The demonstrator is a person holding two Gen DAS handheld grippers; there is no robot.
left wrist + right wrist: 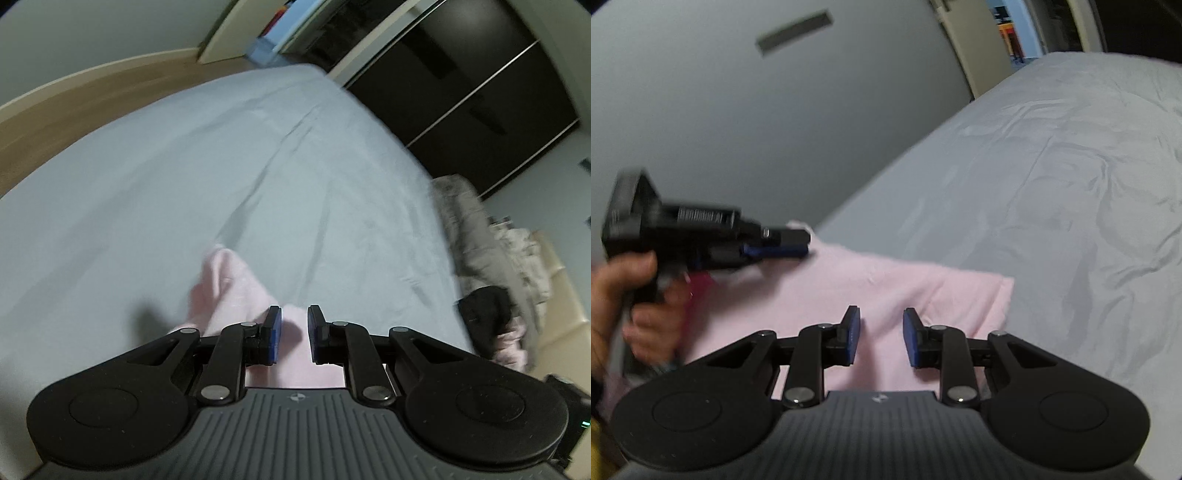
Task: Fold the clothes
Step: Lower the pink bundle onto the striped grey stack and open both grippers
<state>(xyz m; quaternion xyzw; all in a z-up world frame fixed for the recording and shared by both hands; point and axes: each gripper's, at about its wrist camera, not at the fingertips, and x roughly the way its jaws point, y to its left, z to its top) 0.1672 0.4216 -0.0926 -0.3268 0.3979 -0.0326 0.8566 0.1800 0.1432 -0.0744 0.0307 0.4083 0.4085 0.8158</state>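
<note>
garment [871, 295]: pink, soft, light, limp; on bed [1052, 166] | left tool [809, 243]: narrow, nipping far-left corner | right tool [881, 332]: slightly apart, empty | hold: edges, corners

My two grippers, the left gripper [294, 334] and the right gripper [881, 336], look alike: black linkage arms, silver pivot screws, blue finger pads, ribbed grey housing.

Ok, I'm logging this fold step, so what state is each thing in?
pink garment: spread on the bed sheet, one corner pinched
left gripper: shut on the garment's corner
right gripper: pads apart over the garment, grip unclear
bed sheet: wrinkled
clothes pile: heaped, unfolded
</note>
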